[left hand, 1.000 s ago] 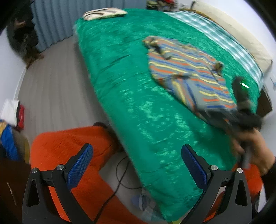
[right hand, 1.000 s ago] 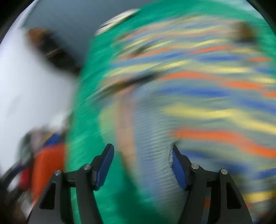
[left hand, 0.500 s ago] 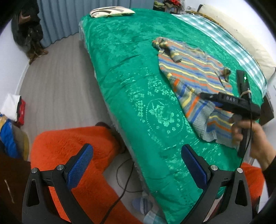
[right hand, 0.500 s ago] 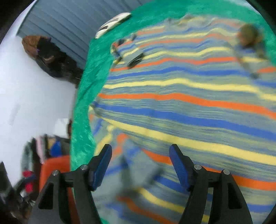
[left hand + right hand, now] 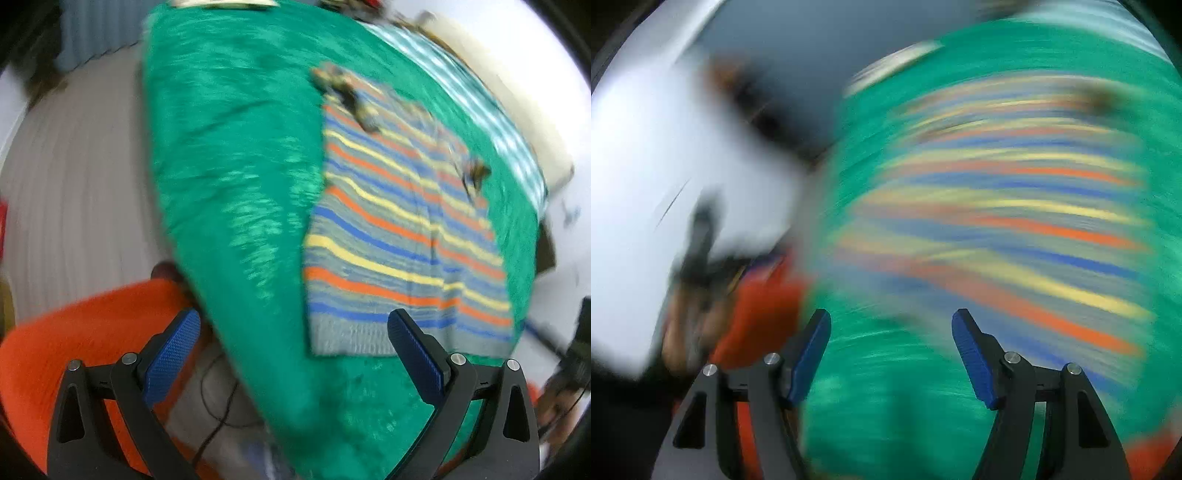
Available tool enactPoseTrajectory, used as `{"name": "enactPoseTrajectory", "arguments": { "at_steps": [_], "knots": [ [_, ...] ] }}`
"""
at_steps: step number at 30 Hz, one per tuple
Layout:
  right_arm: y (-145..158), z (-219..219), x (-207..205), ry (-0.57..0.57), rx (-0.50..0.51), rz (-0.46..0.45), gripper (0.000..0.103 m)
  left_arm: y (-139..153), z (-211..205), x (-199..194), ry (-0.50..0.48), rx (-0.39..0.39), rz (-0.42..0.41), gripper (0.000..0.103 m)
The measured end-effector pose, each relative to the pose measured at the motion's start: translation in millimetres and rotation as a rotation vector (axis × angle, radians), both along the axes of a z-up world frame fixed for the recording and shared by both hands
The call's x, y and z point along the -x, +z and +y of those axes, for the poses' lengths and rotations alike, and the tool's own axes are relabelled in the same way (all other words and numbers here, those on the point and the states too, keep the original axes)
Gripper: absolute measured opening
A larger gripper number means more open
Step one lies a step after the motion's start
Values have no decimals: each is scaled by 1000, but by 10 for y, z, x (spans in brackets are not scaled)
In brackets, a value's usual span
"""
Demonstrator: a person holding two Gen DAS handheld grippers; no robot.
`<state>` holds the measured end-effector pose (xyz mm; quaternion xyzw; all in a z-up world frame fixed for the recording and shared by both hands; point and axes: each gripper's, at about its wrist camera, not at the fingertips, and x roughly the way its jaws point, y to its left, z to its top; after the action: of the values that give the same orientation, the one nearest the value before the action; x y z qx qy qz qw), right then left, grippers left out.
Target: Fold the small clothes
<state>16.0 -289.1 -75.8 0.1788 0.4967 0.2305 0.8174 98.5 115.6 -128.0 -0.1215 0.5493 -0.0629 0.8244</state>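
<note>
Left wrist view, garment: a striped knit sweater (image 5: 402, 236) lies spread flat on the green bedspread (image 5: 236, 177), its grey ribbed hem toward the camera and near the bed's front edge.
Left wrist view, tool: the left gripper (image 5: 295, 360) hangs with its jaws wide apart and nothing between them, off the front edge of the bed; the hem sits just beyond its right finger, apart from it.
Left wrist view, handling: judged soft, light and limp, likely to sag and stretch rather than hold shape; a pinch at a hem corner or a side edge looks the surest hold, since the knit should bunch easily between the pads.
Left wrist view, surroundings: orange fabric (image 5: 85, 332) fills the lower left; the view is somewhat blurred.
Right wrist view, tool: the right gripper (image 5: 890, 352) is spread open and empty, over bare bedspread.
Right wrist view, garment: the sweater is ahead and to the right of the fingers, not touching them; heavy blur hides its edges.
</note>
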Motion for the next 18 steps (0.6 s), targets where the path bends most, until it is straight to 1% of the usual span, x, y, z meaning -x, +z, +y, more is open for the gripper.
{"name": "enactPoseTrajectory", "arguments": {
  "at_steps": [1, 2, 3, 4, 5, 6, 7, 8, 9, 10, 11, 12, 13, 15, 17, 18],
  "knots": [
    [-47, -395, 45, -153, 22, 29, 70, -54, -66, -38, -21, -14, 6, 100],
    [-91, -555, 72, -209, 24, 47, 70, -131, -174, -92, -61, -16, 18, 98],
    [-156, -760, 113, -251, 15, 64, 69, -176, -246, -116, -92, -8, 24, 90],
    [-198, -796, 114, -250, 16, 72, 67, -244, -341, -157, -133, -7, 41, 78],
    [-240, -813, 110, -238, 21, 86, 65, -285, -382, -180, -147, -17, 56, 72],
    [-294, -716, 110, -229, 19, 97, 61, -331, -424, -196, -155, -44, 73, 66],
    [-373, -657, 77, -220, 8, 113, 57, -340, -435, -188, -153, -55, 66, 62],
    [-475, -573, 60, -199, 4, 149, 54, -338, -422, -183, -151, -50, 60, 58],
    [-471, -604, 97, -179, 14, 171, 42, -334, -405, -165, -146, -31, 61, 33],
    [-493, -528, 134, -155, 26, 180, 17, -343, -391, -161, -143, -13, 79, 4],
    [-510, -450, 128, -132, 36, 190, 5, -338, -375, -154, -153, 5, 92, 4],
    [-520, -422, 47, -138, 44, 192, 6, -279, -347, -125, -148, -1, 72, 3],
    [-482, -486, 60, -153, 49, 180, 5, -227, -315, -96, -149, 3, 58, 3],
    [-283, -537, 158, -202, 51, 137, 5, -44, -191, -17, -136, 26, 22, 2],
    [-120, -651, 222, -252, 30, 109, 5, 56, -96, 46, -128, 41, 3, 2],
    [-94, -661, 213, -263, 36, 105, 5, 57, -86, 53, -133, 36, 5, 2]
  ]
}}
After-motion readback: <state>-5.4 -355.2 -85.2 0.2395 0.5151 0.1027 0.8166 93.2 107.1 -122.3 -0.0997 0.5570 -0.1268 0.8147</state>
